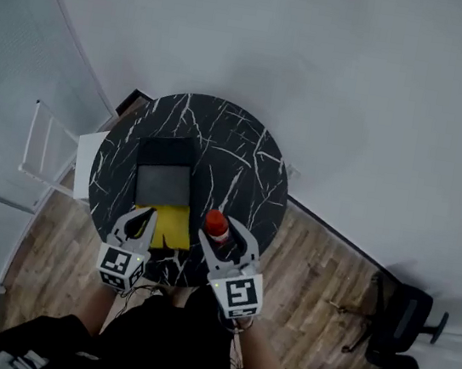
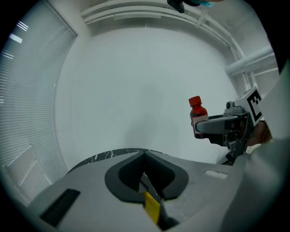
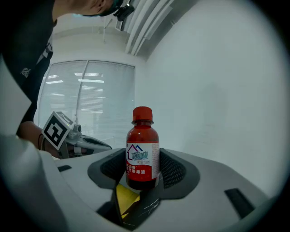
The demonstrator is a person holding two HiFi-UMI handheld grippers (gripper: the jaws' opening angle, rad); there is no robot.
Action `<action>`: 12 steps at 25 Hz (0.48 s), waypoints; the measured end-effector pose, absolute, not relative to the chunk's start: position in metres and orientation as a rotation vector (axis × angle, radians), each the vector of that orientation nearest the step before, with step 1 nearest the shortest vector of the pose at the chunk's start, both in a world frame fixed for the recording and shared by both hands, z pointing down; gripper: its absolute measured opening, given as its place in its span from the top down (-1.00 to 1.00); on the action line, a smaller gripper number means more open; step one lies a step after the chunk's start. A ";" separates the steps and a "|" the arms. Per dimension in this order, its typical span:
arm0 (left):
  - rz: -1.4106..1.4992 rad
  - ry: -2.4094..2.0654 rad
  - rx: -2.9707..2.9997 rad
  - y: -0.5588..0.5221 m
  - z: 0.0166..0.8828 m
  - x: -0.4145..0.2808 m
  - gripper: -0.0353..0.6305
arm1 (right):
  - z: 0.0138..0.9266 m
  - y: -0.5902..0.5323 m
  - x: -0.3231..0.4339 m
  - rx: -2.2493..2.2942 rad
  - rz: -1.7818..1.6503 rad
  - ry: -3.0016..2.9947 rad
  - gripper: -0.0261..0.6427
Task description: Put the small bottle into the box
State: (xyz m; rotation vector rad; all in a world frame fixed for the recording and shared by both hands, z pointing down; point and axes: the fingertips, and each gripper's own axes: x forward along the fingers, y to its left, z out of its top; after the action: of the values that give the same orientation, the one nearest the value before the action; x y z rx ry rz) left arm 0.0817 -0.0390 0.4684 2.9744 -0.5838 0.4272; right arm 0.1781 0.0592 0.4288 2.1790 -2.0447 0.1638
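The small bottle (image 1: 217,224), brown-red with a red cap and a white label, stands upright between the pads of my right gripper (image 1: 225,237), which is shut on its lower body (image 3: 142,152). It hangs over the near right part of the round black marble table (image 1: 243,160). The box (image 1: 163,179), black with a grey inside, lies open at the table's middle left, beyond a yellow piece (image 1: 173,224). My left gripper (image 1: 140,219) hovers near the yellow piece with its jaws together (image 2: 145,156). In the left gripper view the bottle (image 2: 197,115) shows at the right.
A white wire frame (image 1: 43,147) stands left of the table. A dark office chair (image 1: 404,321) sits on the wood floor at the right. A pale wall rises behind the table. The person's dark clothing fills the bottom edge.
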 end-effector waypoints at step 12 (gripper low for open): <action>0.526 -1.090 2.675 -0.072 0.515 0.042 0.90 | 0.482 -0.025 0.159 1.629 0.279 -2.404 0.29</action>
State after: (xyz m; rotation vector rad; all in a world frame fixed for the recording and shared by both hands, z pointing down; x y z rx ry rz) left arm 0.0422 -0.0720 0.5152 2.6748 -1.0904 0.5265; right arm 0.1588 -0.0254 0.4820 1.6292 -2.4038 0.2786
